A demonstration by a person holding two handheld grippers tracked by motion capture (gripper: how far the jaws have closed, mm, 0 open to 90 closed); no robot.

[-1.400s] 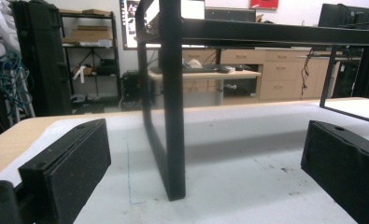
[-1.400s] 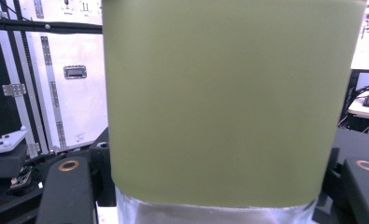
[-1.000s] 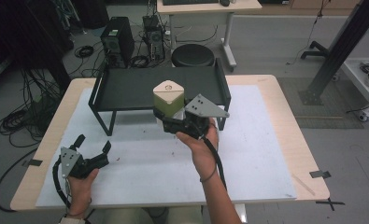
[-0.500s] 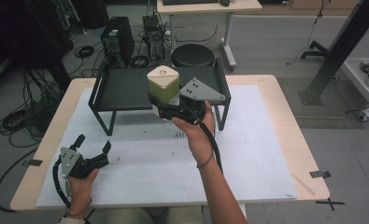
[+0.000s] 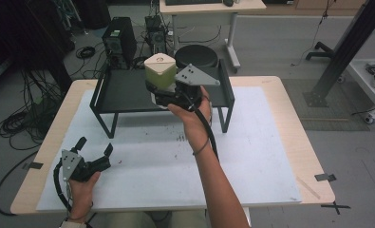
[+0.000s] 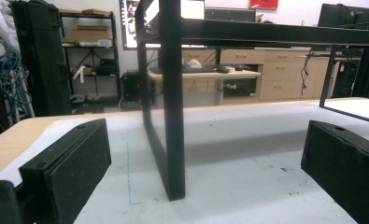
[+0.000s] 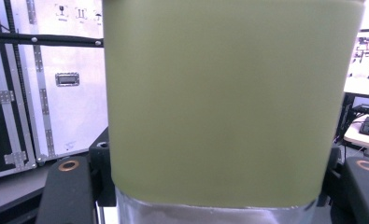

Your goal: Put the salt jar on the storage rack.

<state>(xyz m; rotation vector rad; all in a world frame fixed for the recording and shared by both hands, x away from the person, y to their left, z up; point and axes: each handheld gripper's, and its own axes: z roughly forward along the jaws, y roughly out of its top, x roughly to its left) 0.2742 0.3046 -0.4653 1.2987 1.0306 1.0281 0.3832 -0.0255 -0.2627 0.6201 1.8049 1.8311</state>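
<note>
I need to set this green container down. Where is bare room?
The black tray is bare left of the green container; the white mat is bare right of the forearm. It is crowded near the left gripper.

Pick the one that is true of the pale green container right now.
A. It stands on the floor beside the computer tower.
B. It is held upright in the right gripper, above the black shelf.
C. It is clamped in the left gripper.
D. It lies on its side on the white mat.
B. The right gripper is shut on the green container, upright over the black shelf; the left gripper is open low over the mat.
</note>
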